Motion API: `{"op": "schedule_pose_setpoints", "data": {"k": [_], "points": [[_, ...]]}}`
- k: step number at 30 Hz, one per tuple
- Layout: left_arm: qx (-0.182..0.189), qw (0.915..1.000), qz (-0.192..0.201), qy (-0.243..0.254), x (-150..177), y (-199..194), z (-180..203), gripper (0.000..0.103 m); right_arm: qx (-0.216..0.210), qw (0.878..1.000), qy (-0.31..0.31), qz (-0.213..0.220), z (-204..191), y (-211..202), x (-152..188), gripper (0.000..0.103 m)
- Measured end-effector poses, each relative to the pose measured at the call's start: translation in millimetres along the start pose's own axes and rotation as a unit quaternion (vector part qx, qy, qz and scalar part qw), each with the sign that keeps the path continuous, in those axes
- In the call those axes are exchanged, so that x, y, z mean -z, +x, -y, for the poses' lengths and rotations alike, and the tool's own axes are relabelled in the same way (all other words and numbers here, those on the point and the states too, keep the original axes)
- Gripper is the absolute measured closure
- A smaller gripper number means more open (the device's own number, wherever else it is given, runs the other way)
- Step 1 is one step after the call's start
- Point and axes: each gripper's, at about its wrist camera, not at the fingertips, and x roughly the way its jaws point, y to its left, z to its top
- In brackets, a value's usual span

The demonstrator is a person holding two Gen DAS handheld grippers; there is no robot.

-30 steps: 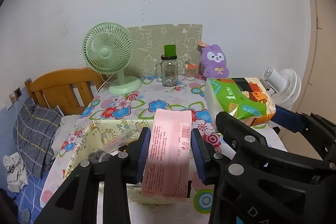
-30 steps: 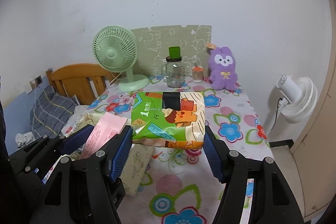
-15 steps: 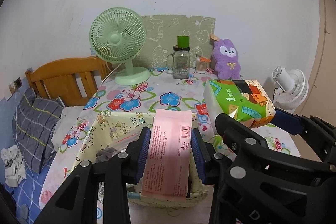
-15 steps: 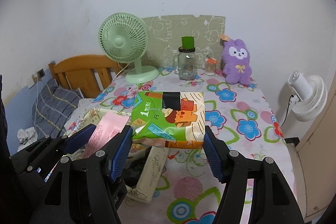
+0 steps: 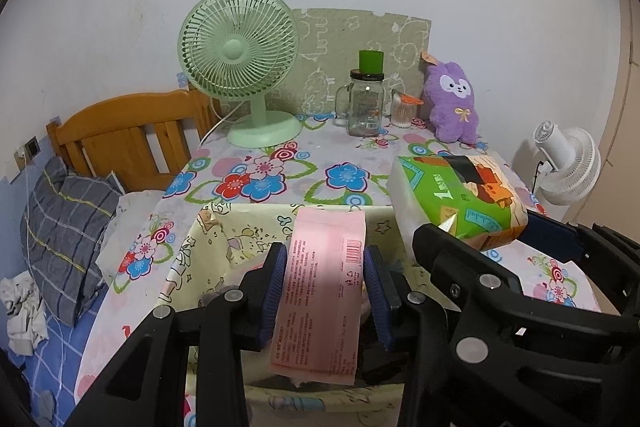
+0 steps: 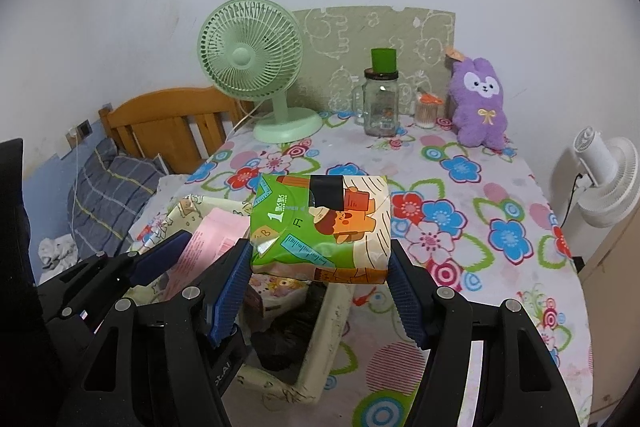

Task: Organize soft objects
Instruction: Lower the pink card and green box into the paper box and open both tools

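My left gripper (image 5: 325,287) is shut on a pink soft packet (image 5: 322,291) and holds it over a cream fabric storage box (image 5: 224,235) at the table's near edge. My right gripper (image 6: 320,291) is shut on a green and orange tissue pack (image 6: 320,227), held above the same box (image 6: 324,339), just right of the pink packet (image 6: 208,243). The tissue pack also shows in the left wrist view (image 5: 460,203). A purple plush bunny (image 6: 478,103) sits at the table's back right. Dark items lie inside the box.
On the flowered tablecloth (image 6: 460,195) stand a green desk fan (image 6: 256,67), a glass jar with a green lid (image 6: 380,99) and a small jar (image 6: 426,111). A white fan (image 6: 604,179) stands to the right. A wooden bed frame (image 5: 120,135) and pillow (image 5: 64,227) lie left.
Both grippers have pulled back and risen with their packs, bringing the fabric box under them. Their grips have not changed.
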Motion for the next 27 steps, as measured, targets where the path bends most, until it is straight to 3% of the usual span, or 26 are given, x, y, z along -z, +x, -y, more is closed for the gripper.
{"op": "schedule_pose_setpoints", "data": {"k": [7,10,18,20,27], "points": [[-0.005,0.9998,-0.013,-0.013,4,15,-15,0.059,-0.008,1.0,-0.007,-0.016,-12,18,1,0.034],[-0.01,0.9997,-0.019,-0.011,7,20,-22,0.043,-0.013,1.0,-0.009,-0.023,-15,25,2,0.034],[-0.036,0.9988,-0.031,-0.013,16,25,-37,0.038,-0.037,0.998,-0.019,-0.041,-28,41,7,0.034],[-0.037,0.9985,-0.037,-0.015,18,26,-40,0.03,-0.044,0.998,-0.017,-0.046,-31,45,9,0.034],[-0.041,0.9982,-0.042,-0.012,23,24,-41,0.026,-0.037,0.997,-0.014,-0.059,-34,53,12,0.031]]}}
